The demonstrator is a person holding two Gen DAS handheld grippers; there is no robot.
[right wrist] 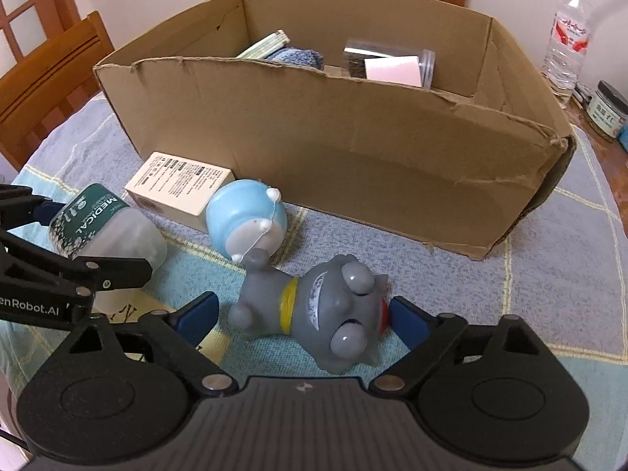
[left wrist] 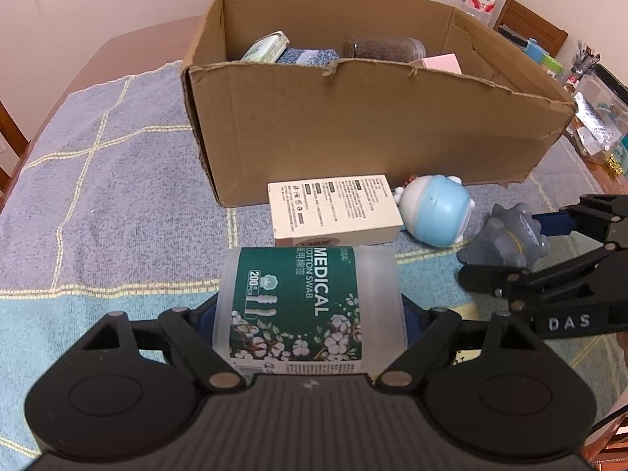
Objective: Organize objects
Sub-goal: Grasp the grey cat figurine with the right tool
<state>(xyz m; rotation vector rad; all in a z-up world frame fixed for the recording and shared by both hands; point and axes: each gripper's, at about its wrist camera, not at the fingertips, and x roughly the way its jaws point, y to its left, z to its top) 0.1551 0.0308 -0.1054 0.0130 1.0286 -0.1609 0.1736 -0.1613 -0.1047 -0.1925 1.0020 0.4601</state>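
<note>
Nearest the left wrist camera, the frosted plastic cotton-swab tub with its dark green label (left wrist: 308,306) is pinched on both sides by the left claw (left wrist: 310,314), lying on its side along the fingers, a hold that looks meant for carrying it to the box. Beside it, the right claw (right wrist: 304,320) is seen spread around the grey rubber toy figure with the yellow collar (right wrist: 314,310); the blue pads (right wrist: 408,322) flank the toy, the right one at its head, the left one apart from it, so the toy is judged not yet gripped. It lies on its side on the blue checked cloth (left wrist: 110,180) covering the table.

Just beyond, one pale blue and white round toy (right wrist: 247,216) is found tipped over, touching one cream printed carton (left wrist: 333,210), both parked against the front wall of the torn brown cardboard box (left wrist: 353,129).

Four loose things are counted outside. Inside the box, four more can be made out: a green-striped packet (left wrist: 267,47), a blue knitted cloth (left wrist: 308,55), a clear jar with dark contents (left wrist: 382,48) and a pink card (left wrist: 441,64).

Farthest off, one clear water bottle (right wrist: 567,39) is left standing by the wall.
</note>
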